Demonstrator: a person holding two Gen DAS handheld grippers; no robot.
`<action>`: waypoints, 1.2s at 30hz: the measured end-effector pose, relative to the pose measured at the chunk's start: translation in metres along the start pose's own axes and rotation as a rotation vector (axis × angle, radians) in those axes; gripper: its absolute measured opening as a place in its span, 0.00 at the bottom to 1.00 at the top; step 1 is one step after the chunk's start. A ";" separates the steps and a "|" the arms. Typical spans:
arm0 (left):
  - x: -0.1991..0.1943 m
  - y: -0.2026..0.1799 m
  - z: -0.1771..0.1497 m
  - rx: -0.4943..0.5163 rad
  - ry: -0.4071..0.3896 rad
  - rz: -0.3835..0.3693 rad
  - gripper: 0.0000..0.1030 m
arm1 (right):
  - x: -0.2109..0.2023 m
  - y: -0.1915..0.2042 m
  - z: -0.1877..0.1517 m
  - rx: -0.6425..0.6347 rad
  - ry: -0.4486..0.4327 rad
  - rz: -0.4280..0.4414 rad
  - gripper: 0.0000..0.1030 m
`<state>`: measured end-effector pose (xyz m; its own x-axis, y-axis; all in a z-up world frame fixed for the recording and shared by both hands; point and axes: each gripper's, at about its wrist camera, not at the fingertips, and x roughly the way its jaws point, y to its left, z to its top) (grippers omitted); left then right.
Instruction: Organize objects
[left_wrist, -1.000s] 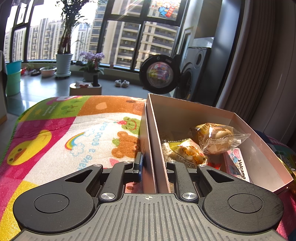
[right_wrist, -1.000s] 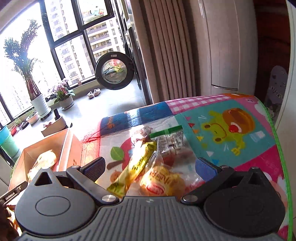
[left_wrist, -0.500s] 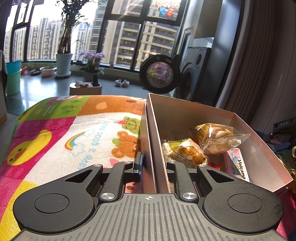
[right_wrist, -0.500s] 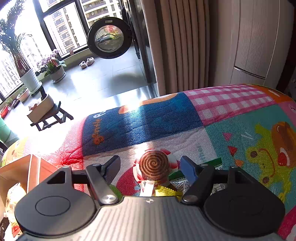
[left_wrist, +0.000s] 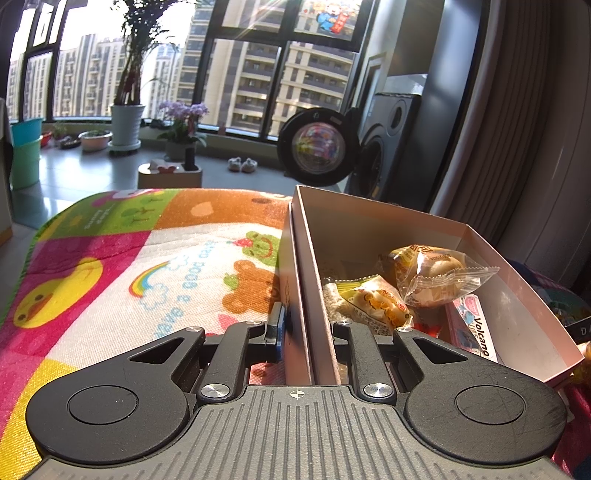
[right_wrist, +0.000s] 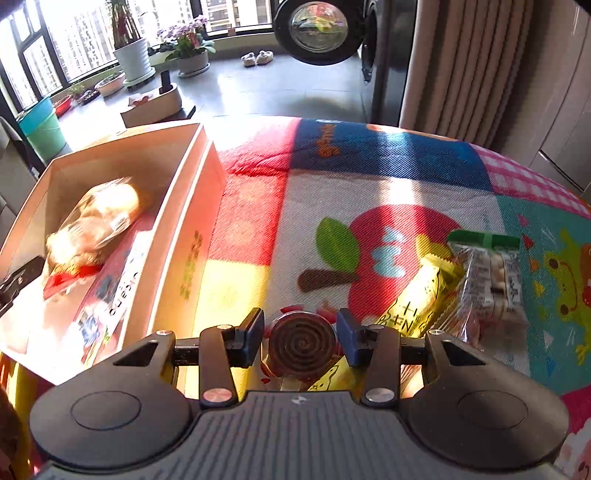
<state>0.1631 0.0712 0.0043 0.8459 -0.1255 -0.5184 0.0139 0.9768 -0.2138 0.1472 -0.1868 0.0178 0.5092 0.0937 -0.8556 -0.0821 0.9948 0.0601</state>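
Two grippers share the work: the left gripper (left_wrist: 308, 332) stays clamped on the near wall of the cardboard box (left_wrist: 391, 225), while the right gripper (right_wrist: 301, 339), jaws closed on a chocolate swirl lollipop (right_wrist: 302, 346), has swung from the snack pile toward that box. So the lollipop probably drops in next, leaving the yellow packet (right_wrist: 424, 295) and clear biscuit packet (right_wrist: 491, 280) on the play mat (right_wrist: 369, 177). Its stick is hidden, and the box's contents blur.
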 end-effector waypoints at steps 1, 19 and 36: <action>0.000 0.000 0.000 0.000 0.000 0.000 0.17 | -0.009 0.008 -0.013 -0.016 0.006 0.012 0.42; 0.000 0.000 0.000 -0.001 0.000 -0.001 0.17 | -0.059 0.054 -0.111 -0.104 -0.074 -0.020 0.51; 0.000 0.000 0.000 -0.002 0.000 -0.003 0.17 | -0.145 0.085 -0.123 -0.130 -0.100 -0.079 0.33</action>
<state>0.1632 0.0712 0.0040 0.8456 -0.1281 -0.5182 0.0151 0.9761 -0.2166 -0.0387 -0.1204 0.0842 0.6008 0.0257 -0.7990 -0.1450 0.9864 -0.0773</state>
